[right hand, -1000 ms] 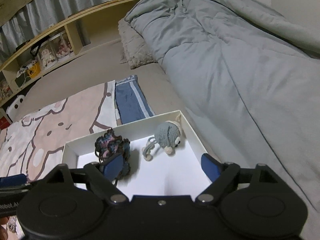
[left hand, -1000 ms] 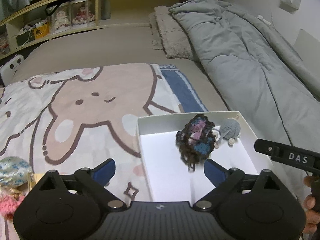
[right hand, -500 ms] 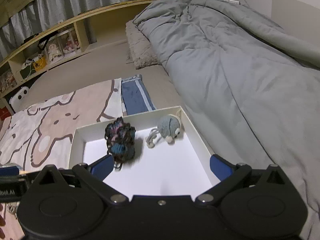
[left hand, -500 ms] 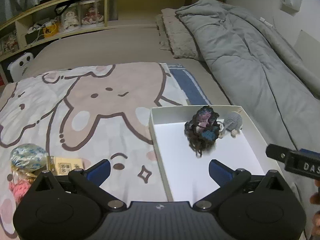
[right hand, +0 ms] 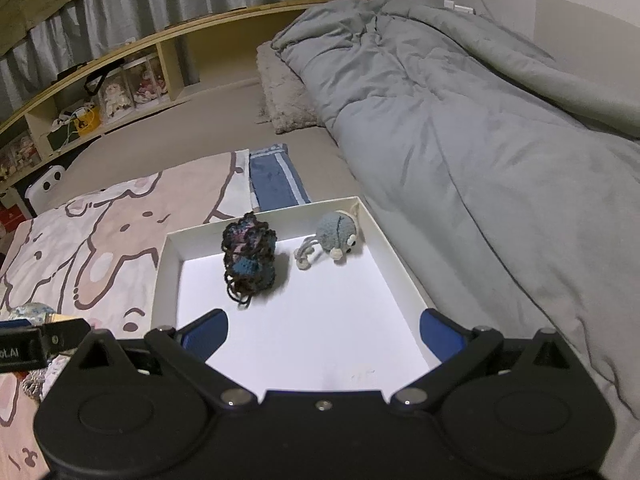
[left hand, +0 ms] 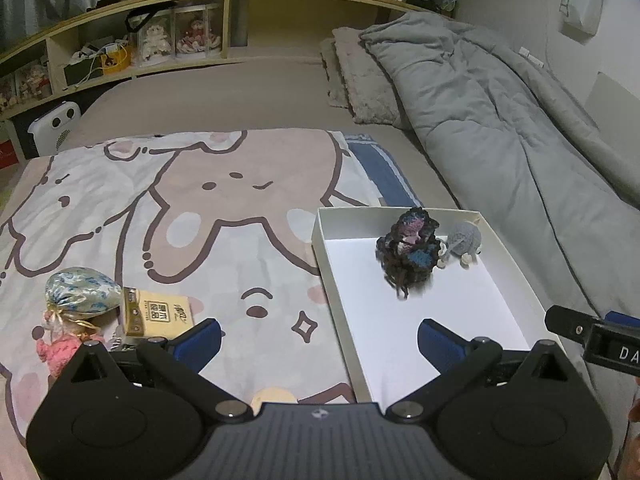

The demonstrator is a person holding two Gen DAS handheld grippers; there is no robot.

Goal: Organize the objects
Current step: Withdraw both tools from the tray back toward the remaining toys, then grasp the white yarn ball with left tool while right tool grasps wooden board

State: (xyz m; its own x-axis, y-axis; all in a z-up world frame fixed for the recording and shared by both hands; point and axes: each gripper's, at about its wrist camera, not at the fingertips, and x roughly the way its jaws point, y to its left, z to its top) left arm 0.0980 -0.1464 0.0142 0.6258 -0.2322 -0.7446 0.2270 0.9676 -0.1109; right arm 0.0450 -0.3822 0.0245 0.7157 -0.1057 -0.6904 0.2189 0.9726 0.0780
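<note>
Both grippers are spread wide with nothing between the pads right now. The left gripper [left hand: 319,340] hangs over the seam where the cartoon blanket [left hand: 192,216] meets the white box [left hand: 322,240], and the right gripper [right hand: 323,330] sits over the box's near floor. Each one's jaws have just been opening that last bit wider, and they're empty.

Inside the box, toward the far wall, I've got the dark yarn bundle [left hand: 410,252] and the grey knitted toy [left hand: 464,238] just beside it, maybe touching, hard to say. Waiting on the blanket at the left: a patterned drawstring pouch [left hand: 82,290], a yellow card box [left hand: 158,314] right against it, and a pink knitted thing [left hand: 60,350] partly behind my left finger.

What worries me from here:
- those three are bunched together, so closing on the pouch could drag or nudge the card box along.
- the pouch looks soft and rounded, my guess is it squirts out of a shallow pinch.
- the bed is squishy, so pressing down may tip the white box and roll the toy.
- loose strands on the yarn bundle could snag a finger passing over it.
</note>
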